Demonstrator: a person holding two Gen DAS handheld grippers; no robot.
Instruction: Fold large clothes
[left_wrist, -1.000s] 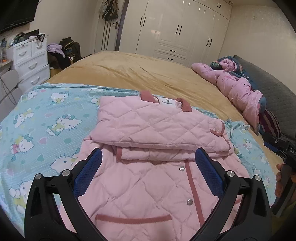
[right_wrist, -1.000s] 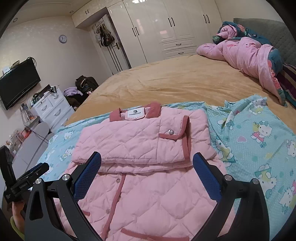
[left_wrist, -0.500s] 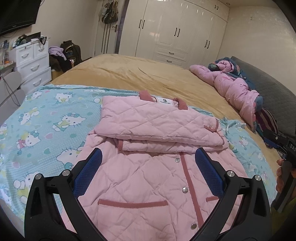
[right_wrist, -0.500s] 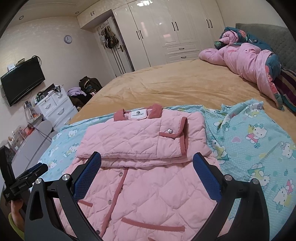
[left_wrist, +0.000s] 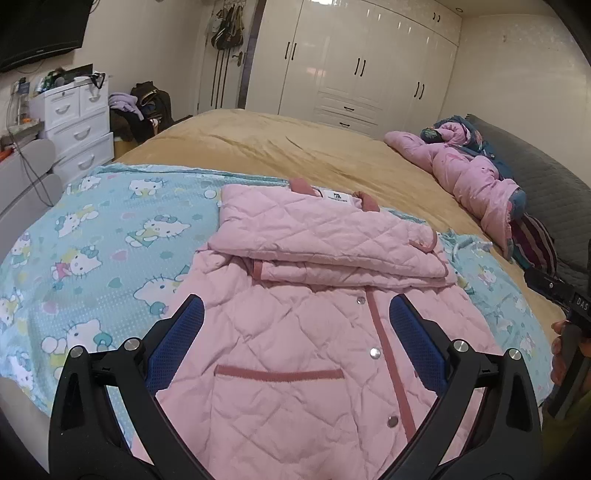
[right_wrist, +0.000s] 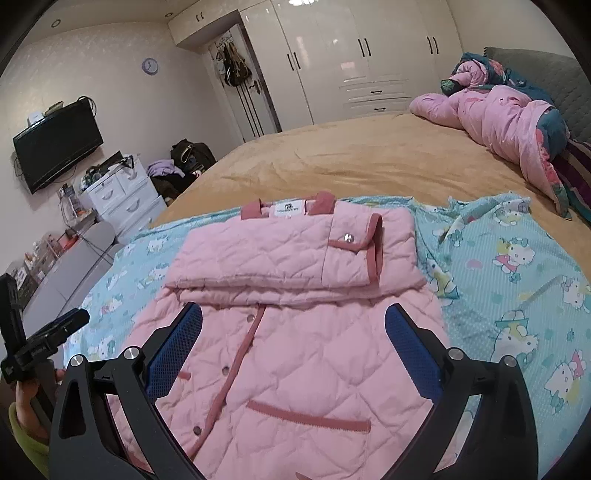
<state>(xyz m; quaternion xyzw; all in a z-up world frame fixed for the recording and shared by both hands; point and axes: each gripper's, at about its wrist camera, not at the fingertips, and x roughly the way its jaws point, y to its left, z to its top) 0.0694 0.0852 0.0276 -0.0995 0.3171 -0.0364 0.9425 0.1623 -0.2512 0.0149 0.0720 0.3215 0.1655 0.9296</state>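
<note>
Pink quilted jacket: the pink quilted jacket with dusty-rose trim and metal snaps (left_wrist: 295, 332) lies flat on the pale-blue cartoon-cat sheet (left_wrist: 92, 251), collar end farthest from the cameras, hem end nearest.
Fold state: both sleeves appear to be folded across the chest into a thick band (right_wrist: 291, 254) just below the collar label; the lower body is still spread out, so the judgement is that a hem-to-collar fold remains.
Left gripper: the black left gripper with blue padded fingers (left_wrist: 295, 325) hovers over the jacket's lower half, jaws spread wide and holding nothing.
Right gripper: the black right gripper with blue padded fingers (right_wrist: 293, 328) hovers over the same lower half, likewise spread and empty.
Risk, grasp: the padded cloth is thick; a shallow pinch at the hem could catch only the top layer, and the front panel would peel away from the back.
Risk, lift: uneven lifting of the two hem corners could skew the fold or drag the sleeve band off the chest.
Risk, sheet: a pinch too deep beside the jacket's edge could gather the sheet too.
</note>
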